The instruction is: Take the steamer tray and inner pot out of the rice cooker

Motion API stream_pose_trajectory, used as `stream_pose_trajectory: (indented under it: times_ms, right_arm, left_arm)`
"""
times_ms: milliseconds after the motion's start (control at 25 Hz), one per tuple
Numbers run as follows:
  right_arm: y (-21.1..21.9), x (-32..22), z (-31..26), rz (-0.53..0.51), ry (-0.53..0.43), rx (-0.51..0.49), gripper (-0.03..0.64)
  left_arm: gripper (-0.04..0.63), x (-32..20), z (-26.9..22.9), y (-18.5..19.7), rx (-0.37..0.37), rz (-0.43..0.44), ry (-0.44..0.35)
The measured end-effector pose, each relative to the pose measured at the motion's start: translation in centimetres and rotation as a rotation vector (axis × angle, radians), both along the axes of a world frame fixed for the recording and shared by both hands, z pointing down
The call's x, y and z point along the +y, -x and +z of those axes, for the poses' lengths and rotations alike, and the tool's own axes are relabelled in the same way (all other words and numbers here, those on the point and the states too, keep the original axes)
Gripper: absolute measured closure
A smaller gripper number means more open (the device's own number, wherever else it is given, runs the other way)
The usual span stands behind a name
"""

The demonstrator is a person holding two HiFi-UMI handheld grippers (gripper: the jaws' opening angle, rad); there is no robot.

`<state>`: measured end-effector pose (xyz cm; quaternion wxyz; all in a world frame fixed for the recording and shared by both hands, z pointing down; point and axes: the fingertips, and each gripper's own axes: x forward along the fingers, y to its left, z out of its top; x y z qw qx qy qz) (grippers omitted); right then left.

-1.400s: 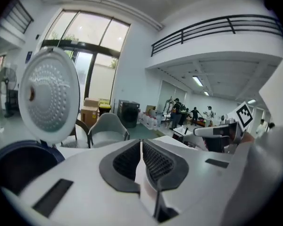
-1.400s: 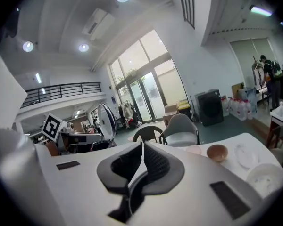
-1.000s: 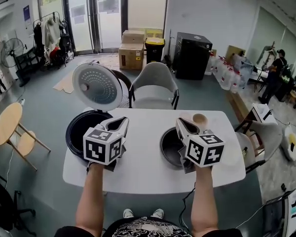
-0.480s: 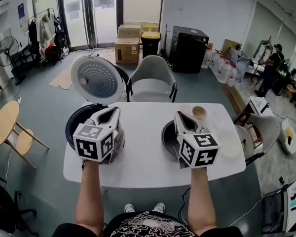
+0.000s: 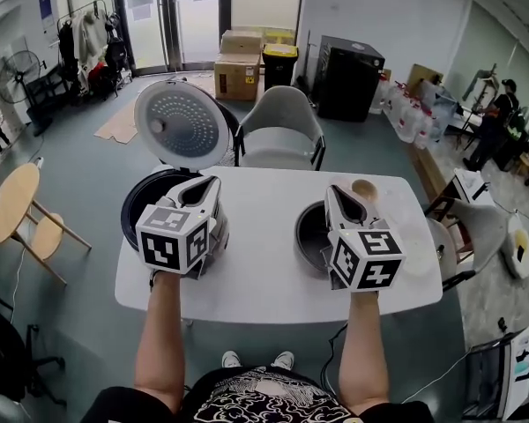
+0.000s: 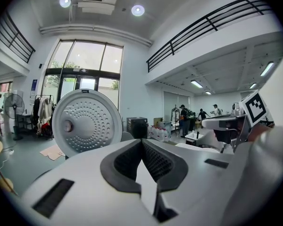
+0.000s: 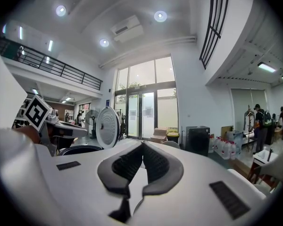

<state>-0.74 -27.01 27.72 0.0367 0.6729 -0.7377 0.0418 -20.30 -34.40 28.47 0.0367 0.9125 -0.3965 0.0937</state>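
Note:
The rice cooker [image 5: 145, 208] stands at the table's left end with its round lid [image 5: 181, 123] raised; the lid [image 6: 85, 126] fills the left of the left gripper view. The dark inner pot [image 5: 309, 232] sits on the white table [image 5: 256, 271], right of centre. A pale round tray [image 5: 414, 256] lies near the right edge. My left gripper [image 5: 213, 183] hovers over the cooker's right rim, shut and empty [image 6: 142, 141]. My right gripper [image 5: 332, 190] hovers over the inner pot, also shut and empty [image 7: 142, 144].
A small wooden bowl [image 5: 363, 188] rests at the table's far right. A grey chair [image 5: 280, 135] stands behind the table and a round wooden side table [image 5: 13, 205] to the left. Cardboard boxes [image 5: 238, 69], a black cabinet [image 5: 351, 77] and people lie beyond.
My left gripper has drifted a little left, from over the table to over the cooker's right rim. The right gripper has only turned slightly over the inner pot.

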Motion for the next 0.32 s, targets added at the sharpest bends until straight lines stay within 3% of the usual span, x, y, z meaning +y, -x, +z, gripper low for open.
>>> stream_pose_trajectory:
  times_ms: [320]
  right_arm:
    - [-0.5, -0.6, 0.1, -0.013, -0.002, 0.007, 0.604]
  left_arm:
    - [0.583, -0.5, 0.2, -0.4, -0.004, -0.008, -0.003]
